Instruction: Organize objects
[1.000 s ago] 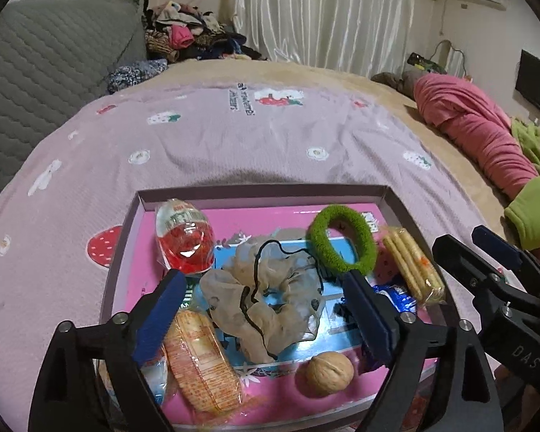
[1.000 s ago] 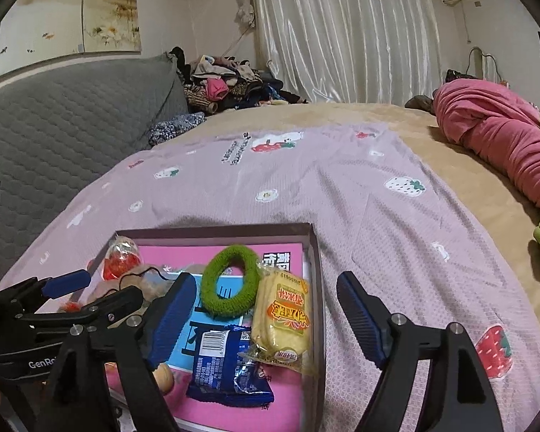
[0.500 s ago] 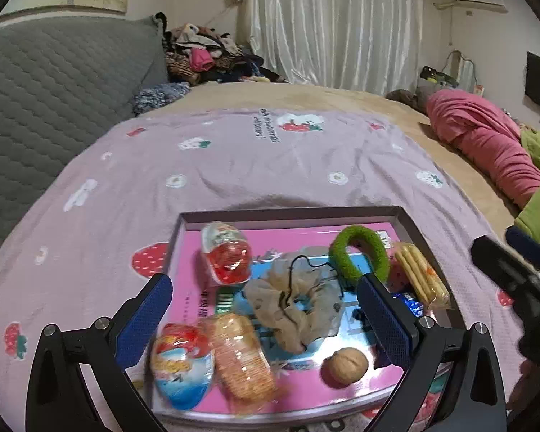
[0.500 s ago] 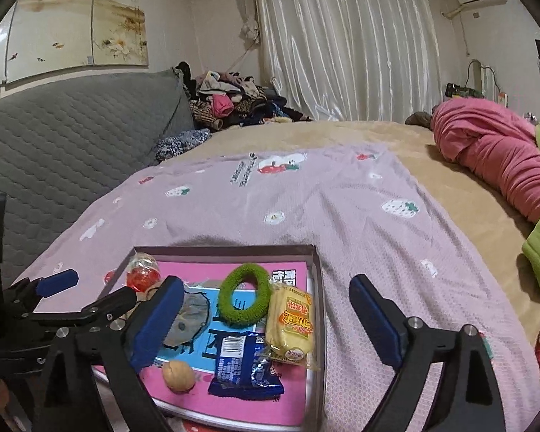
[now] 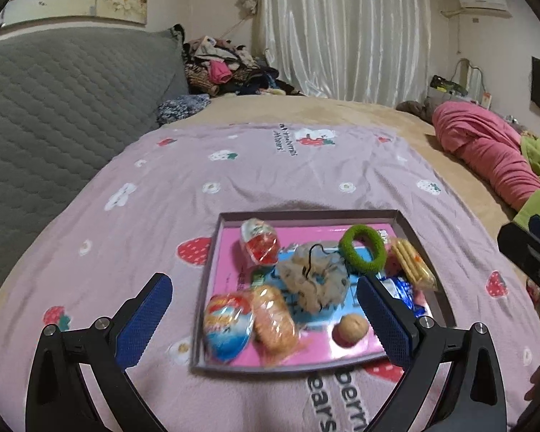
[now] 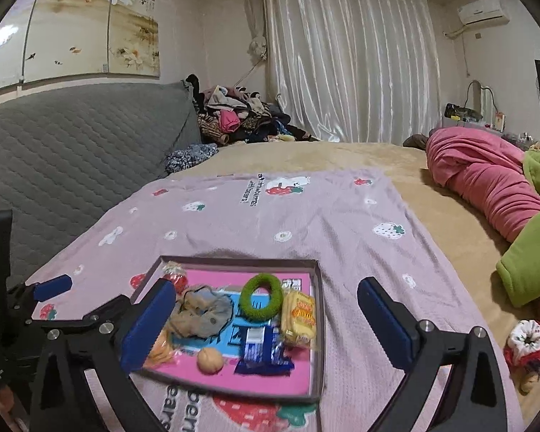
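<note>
Both tools stand wide apart and empty; the right tool has just been opening. The tray with snacks and hair ties lies on the bed, below the left tool.

The blanket reads "bears"; other print is illegible.

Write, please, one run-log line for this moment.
left gripper: open, empty | right gripper: open, empty | tray: on blanket, holds snacks, scrunchies, walnut
</note>
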The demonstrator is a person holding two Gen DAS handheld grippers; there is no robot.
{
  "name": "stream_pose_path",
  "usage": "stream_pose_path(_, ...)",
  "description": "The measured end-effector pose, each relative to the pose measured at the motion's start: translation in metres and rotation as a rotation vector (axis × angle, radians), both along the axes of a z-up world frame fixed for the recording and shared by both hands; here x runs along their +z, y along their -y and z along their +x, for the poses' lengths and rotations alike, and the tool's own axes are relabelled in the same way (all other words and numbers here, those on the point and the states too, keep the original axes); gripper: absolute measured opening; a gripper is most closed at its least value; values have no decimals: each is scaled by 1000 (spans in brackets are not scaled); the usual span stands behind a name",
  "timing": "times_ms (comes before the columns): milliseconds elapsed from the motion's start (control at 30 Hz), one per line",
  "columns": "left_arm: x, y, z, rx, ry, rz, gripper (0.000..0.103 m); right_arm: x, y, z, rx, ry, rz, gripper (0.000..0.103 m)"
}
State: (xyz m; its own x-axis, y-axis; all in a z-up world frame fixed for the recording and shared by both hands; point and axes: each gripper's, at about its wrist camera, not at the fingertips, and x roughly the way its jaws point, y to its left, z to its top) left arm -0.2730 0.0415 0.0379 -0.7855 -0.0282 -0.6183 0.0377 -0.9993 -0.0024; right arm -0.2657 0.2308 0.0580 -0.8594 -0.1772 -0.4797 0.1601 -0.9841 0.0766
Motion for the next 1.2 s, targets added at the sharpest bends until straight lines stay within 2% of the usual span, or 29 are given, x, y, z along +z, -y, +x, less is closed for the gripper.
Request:
stream_pose_path(267,36,19,45,24,-11,40,102,23,9,44,0,8,31,102)
stream_pose_path(400,50,28,65,29,-2,91,102,39,11,69,-1,-4,23,102)
stream_pose_path(633,74,33,105,73,-27,9,102,59,16,104,2,-19,26,102)
stream_pose_path(733,81,38,121,76,-40,25,102,66,19,116,5,-24,28,102)
stream_pose_path(933,85,51,143,107,-47,69,102,73,24,139,11,-36,35,102)
stream_pose_path(1200,84,52,173,106,-85,41,102,76,28,161,15,-49,33,102)
